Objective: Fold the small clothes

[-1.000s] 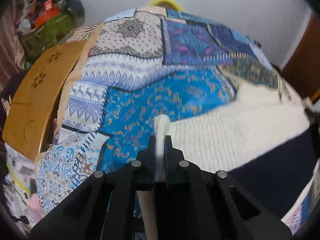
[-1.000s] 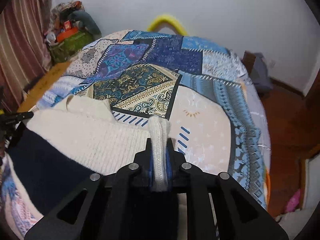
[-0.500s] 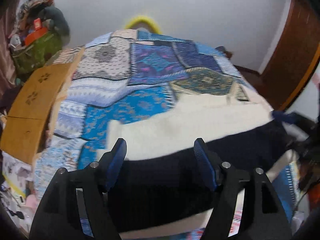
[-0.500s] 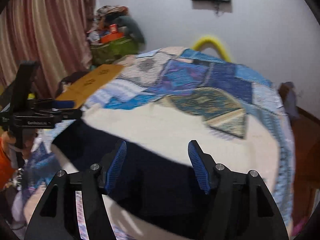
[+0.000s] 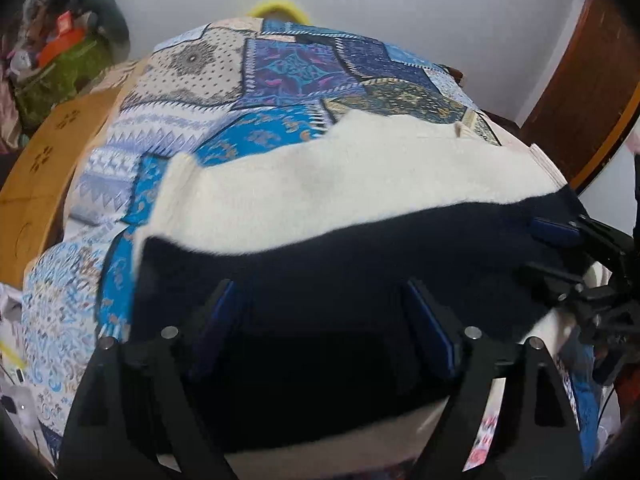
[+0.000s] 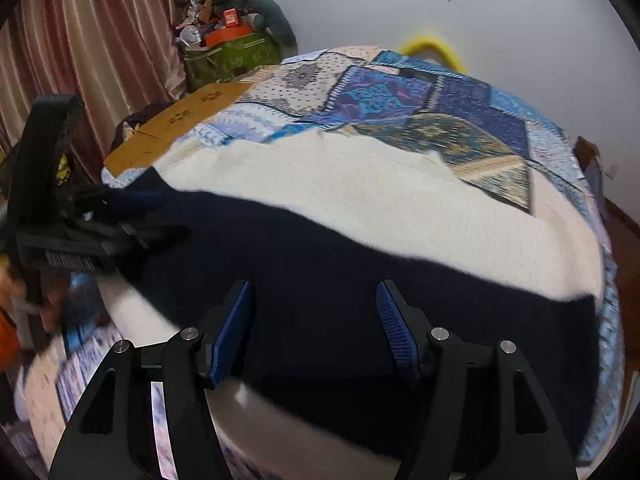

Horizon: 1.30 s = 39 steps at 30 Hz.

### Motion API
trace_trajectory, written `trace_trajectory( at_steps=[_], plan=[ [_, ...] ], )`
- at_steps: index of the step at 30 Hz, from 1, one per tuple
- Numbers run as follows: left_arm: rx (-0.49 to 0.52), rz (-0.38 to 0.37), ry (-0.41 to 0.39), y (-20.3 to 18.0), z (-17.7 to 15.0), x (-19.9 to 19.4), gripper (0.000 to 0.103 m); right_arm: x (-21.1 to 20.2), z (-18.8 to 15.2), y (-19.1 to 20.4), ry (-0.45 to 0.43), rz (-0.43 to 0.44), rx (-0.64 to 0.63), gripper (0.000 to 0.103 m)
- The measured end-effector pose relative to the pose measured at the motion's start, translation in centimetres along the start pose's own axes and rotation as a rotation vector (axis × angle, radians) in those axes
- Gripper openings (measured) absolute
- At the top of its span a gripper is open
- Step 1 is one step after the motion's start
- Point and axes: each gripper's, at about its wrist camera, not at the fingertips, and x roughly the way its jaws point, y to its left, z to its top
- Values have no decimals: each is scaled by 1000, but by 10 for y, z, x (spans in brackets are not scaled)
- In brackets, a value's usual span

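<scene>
Two fisheye views are taken from just behind each open claw, facing forward low over the bed (image 5: 280, 68). The left claw (image 5: 324, 320) is seen from close range, as is the right claw (image 6: 316, 320). The cream-and-navy garment (image 5: 360, 200) is shared by both views.

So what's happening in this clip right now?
A person with a gripper in each hand is folding a cream and navy sweater laid flat on a bed with a patchwork bedspread. Both the left gripper and the right gripper are open, poised above the navy part, and neither holds any cloth. The sweater lies spread out, cream part farther from the cameras, navy part nearer. No next grasp has begun yet.
</scene>
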Motion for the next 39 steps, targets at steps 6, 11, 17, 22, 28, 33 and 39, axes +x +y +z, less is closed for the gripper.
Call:
trace_trajectory(
  at_steps=[6, 11, 17, 22, 28, 33, 39],
  plan=[
    [19, 138, 4, 32, -19, -19, 84, -35, -33, -42, -1, -105, 91, 60],
    [-22, 212, 24, 63, -40, -29, 84, -69, -60, -76, -30, -152, 212, 57],
    [-109, 220, 7, 88, -57, -50, 84, -98, -80, -92, -41, -226, 290, 61],
    [-166, 226, -8, 89, -58, -68, 84, -117, -75, -91, -72, -247, 292, 61],
    [-227, 132, -26, 64, -64, -89, 87, -131, -45, -54, -171, -181, 201, 63],
    [-249, 9, 47, 39, -75, -72, 88, -108, -29, -14, -183, -87, 125, 65],
    [-450, -188, 128, 39, -76, -44, 91, -35, -29, 4, -32, -85, 52, 65]
  ],
)
